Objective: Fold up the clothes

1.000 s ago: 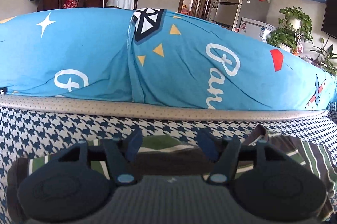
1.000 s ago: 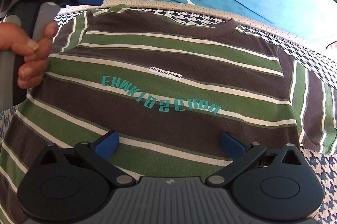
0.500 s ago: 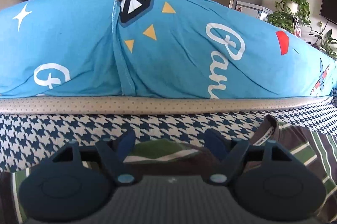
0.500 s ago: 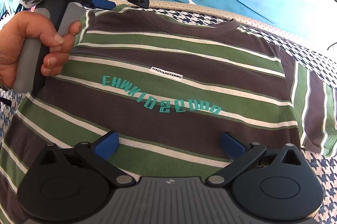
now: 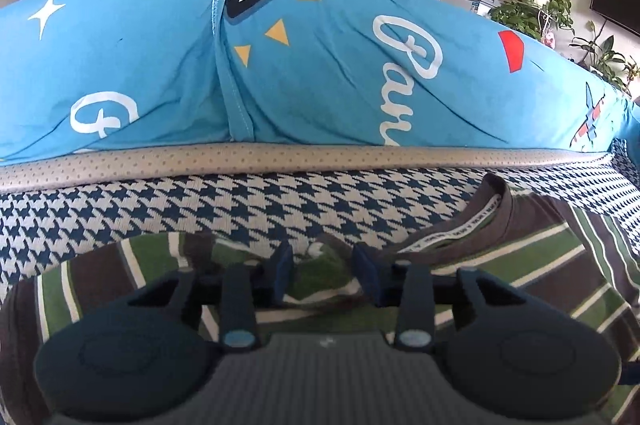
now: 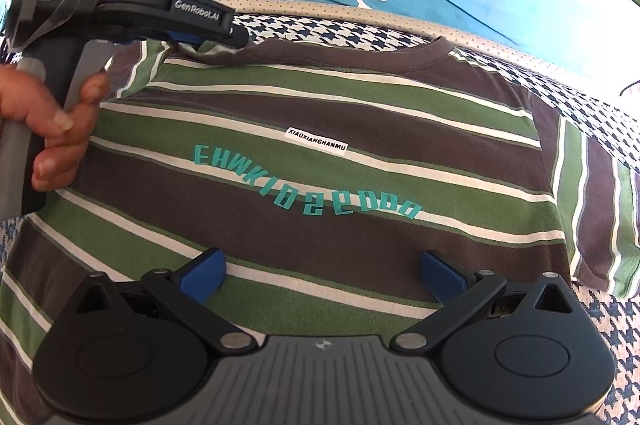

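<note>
I have the striped T-shirt (image 6: 320, 145) lying face up and mostly flat on the houndstooth cover (image 5: 240, 201), filling the centre of the right wrist view, its collar toward the top of the frame near the blue printed bedding (image 5: 320, 65). My left tool (image 5: 322, 265) sits at the shirt's shoulder in the upper left of the right wrist view, and in its own view the jaws are closing with a raised bunch of green and brown cloth between them; the pads look to be just meeting the fabric, so I would call it a pinch still forming, not yet a firm hold. My right tool (image 6: 322, 269) is released, jaws spread wide, hovering low in its frame over the shirt's lower body with nothing between the pads. To do this step well, I judge I should finish the left pinch on both layers at the shoulder seam, not on a loose wrinkle of the top layer alone, then bring the right tool down to the hem on the same side of the shirt so the two grips line up. Lifting only slightly should keep the stripes straight and the fold edge clean.
</note>
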Available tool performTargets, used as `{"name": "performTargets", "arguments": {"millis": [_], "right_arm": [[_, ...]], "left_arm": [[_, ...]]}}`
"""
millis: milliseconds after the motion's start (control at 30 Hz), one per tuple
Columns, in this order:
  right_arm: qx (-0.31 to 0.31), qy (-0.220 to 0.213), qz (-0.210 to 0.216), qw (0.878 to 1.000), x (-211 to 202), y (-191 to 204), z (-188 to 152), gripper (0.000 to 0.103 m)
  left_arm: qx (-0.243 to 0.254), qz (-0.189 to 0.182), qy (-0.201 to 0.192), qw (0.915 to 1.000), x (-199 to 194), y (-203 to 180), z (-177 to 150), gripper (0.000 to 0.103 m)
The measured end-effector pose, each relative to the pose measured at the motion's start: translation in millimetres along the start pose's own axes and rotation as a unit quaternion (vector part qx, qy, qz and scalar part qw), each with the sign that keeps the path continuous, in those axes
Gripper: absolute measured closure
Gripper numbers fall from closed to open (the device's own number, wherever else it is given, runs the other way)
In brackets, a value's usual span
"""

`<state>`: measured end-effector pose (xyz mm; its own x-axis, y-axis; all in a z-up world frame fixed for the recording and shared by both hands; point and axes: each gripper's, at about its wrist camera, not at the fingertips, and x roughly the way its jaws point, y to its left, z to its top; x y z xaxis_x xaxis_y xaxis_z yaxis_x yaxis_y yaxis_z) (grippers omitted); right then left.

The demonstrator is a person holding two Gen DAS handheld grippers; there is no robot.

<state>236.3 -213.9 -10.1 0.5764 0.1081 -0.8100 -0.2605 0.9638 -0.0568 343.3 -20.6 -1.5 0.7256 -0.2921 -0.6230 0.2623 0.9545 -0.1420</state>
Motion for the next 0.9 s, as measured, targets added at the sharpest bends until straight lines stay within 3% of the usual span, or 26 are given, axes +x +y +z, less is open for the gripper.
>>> {"name": "performTargets", "arguments": {"millis": [500, 633, 900], "right_arm": [[0.0, -0.001, -0.004, 1.0, -0.5, 0.4, -1.1, 0.0], [0.0, -0.001, -0.004, 1.0, -0.5, 0.4, -0.7, 0.0], [-0.001, -0.001, -0.005, 1.0, 0.3, 1.4, -0.7, 0.0]], "left_arm": [[0.005, -0.012, 0.02, 0.9997, -11.3, 2.5, -9.8, 0.067], [0.007, -0.018, 0.02, 0.9996, -12.5, 3.0, -4.8, 0.063], [0.003, -0.015, -0.003, 0.9999, -10.5, 2.1, 15.9, 0.046]]}}
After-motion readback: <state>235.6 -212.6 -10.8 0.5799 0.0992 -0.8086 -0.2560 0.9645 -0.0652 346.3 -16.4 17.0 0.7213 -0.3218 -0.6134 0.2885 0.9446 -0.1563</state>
